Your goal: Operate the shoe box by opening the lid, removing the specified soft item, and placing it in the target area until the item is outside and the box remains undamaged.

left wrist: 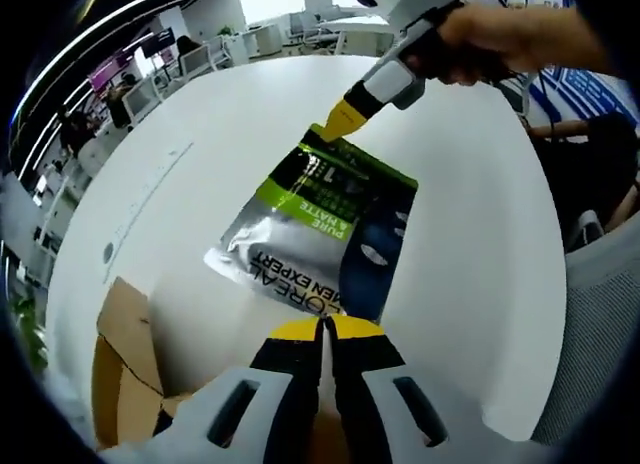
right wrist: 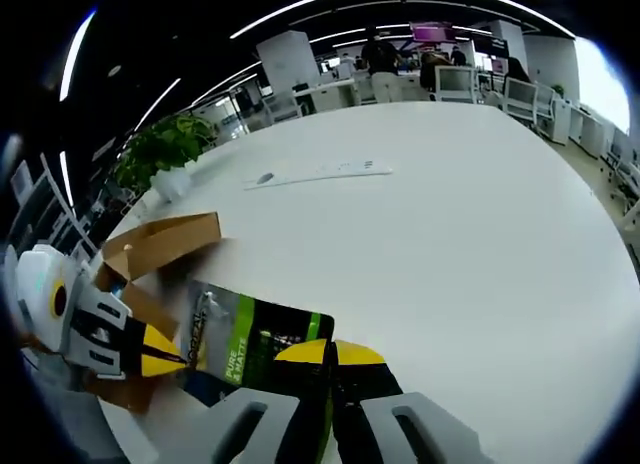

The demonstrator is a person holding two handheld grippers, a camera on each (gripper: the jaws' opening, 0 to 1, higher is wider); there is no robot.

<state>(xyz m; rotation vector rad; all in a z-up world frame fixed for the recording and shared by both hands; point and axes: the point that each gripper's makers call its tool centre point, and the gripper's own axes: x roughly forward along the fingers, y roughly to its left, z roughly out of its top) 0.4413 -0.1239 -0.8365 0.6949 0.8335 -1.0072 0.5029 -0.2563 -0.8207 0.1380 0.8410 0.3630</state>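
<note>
While the white table [left wrist: 480, 244] is carrying the cardboard shoe box [left wrist: 125, 369], I'm holding the L'Oreal pouch [left wrist: 315, 234] above it, both left gripper [left wrist: 323, 329] and right gripper [right wrist: 330, 352] clamping opposite edges.

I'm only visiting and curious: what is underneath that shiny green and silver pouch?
The pouch is held over the white table, gripped at opposite ends by the left gripper and right gripper. Beside it sits the open cardboard box. The table directly beneath the pouch is hidden.
</note>
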